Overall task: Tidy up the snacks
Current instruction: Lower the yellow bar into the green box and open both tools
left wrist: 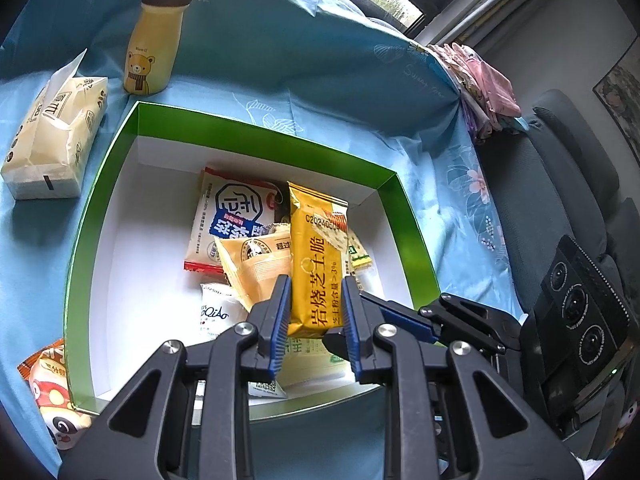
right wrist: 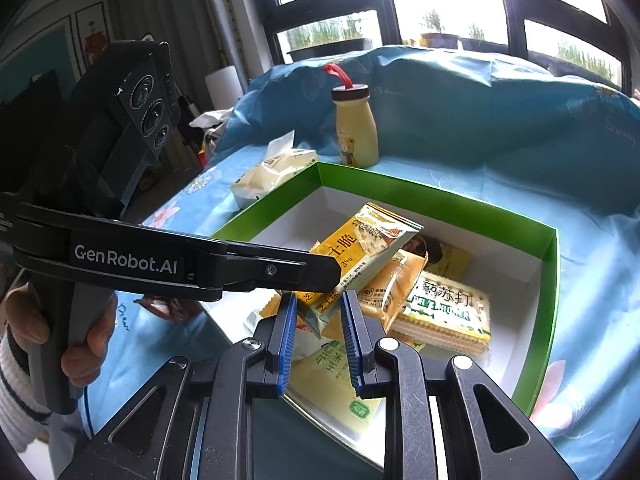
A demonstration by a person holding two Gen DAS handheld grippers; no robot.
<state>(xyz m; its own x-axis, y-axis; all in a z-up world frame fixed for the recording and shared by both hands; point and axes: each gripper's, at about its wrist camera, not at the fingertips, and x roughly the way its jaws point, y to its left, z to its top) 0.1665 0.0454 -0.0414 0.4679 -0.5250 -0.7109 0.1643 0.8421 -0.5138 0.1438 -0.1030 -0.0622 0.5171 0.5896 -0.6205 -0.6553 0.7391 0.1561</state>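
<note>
Currently the left gripper [left wrist: 316, 300] holds the yellow packet [left wrist: 318, 264] by its lower end, fingers [left wrist: 282, 308] closed on both flat sides. The packet projects forward beyond the fingertips, above the interior of the green box [left wrist: 100, 200], clear of the floor. Several packets already lie below and ahead of the fingertips.

In the right wrist view, the right gripper [right wrist: 318, 312] sits just beside the left one, over the box's near edge. Its fingers [right wrist: 288, 328] stand moderately apart; the packet's tail shows in the gap between them, but whether they touch it cannot be told.

Judgement: the step in hand is depositing the packet. To do it well, lower the left fingers until the packet's far end rests on the pile, then part them; a release from height risks it sliding off. The right gripper should stand clear. One snack [left wrist: 52, 396] lies outside, left of the fingers.
</note>
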